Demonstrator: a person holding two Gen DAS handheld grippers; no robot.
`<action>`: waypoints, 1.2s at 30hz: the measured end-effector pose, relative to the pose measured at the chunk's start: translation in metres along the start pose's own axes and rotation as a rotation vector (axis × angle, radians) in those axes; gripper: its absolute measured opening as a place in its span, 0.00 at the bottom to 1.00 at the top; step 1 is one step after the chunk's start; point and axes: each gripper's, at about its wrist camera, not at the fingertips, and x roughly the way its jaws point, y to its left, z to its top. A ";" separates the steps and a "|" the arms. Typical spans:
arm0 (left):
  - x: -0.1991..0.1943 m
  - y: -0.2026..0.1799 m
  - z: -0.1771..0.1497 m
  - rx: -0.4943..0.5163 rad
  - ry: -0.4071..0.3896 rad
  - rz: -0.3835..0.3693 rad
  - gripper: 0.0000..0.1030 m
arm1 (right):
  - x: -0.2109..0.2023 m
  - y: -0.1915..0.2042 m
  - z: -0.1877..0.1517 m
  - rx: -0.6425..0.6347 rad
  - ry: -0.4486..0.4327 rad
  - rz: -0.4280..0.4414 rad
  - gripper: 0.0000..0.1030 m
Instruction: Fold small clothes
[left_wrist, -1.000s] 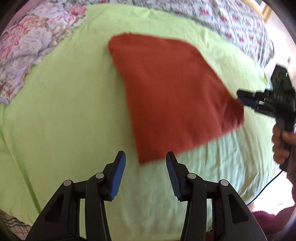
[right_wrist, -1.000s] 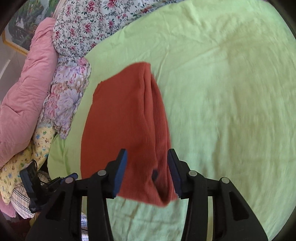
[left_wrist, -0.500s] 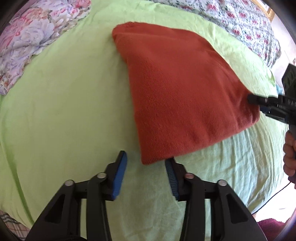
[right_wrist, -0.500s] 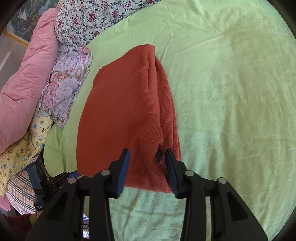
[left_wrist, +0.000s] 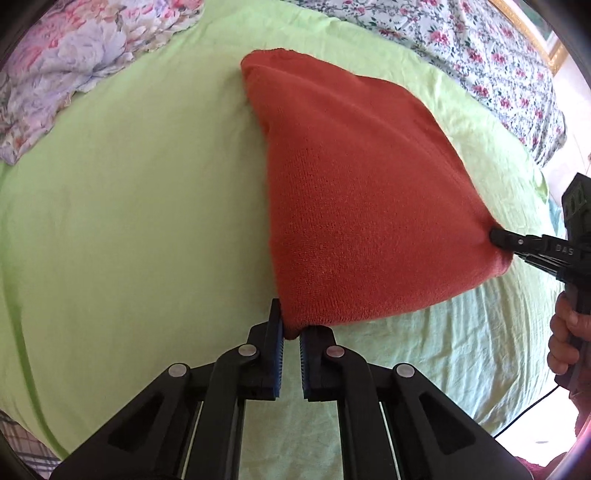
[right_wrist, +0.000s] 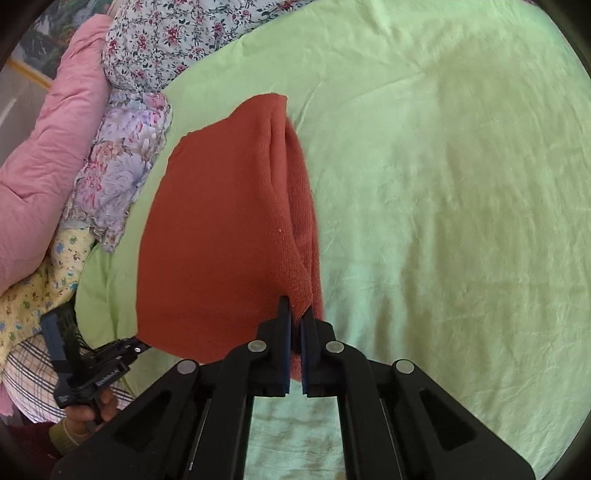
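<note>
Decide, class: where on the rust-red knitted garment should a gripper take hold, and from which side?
Take the rust-red knitted garment at its two near corners, coming in low from the near edge. It lies flat and folded, so only corners offer an edge to pinch. Left gripper and right gripper hold there.

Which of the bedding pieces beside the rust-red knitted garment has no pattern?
The plain pink quilted blanket; the floral pieces beside it carry printed flowers.

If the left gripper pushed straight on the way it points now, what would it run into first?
The left gripper is already shut on the near corner of the rust-red knit garment, so it would push into that cloth at once, bunching it over the green sheet.
</note>
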 end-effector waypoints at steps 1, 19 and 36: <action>0.004 -0.001 -0.001 0.005 0.011 0.006 0.05 | 0.006 0.000 -0.002 -0.009 0.010 -0.019 0.04; 0.011 0.002 0.000 0.002 0.086 -0.028 0.06 | 0.032 -0.010 -0.006 0.034 0.064 -0.071 0.11; -0.007 0.017 0.112 -0.055 -0.062 -0.171 0.08 | 0.015 0.048 0.075 -0.071 -0.068 0.038 0.29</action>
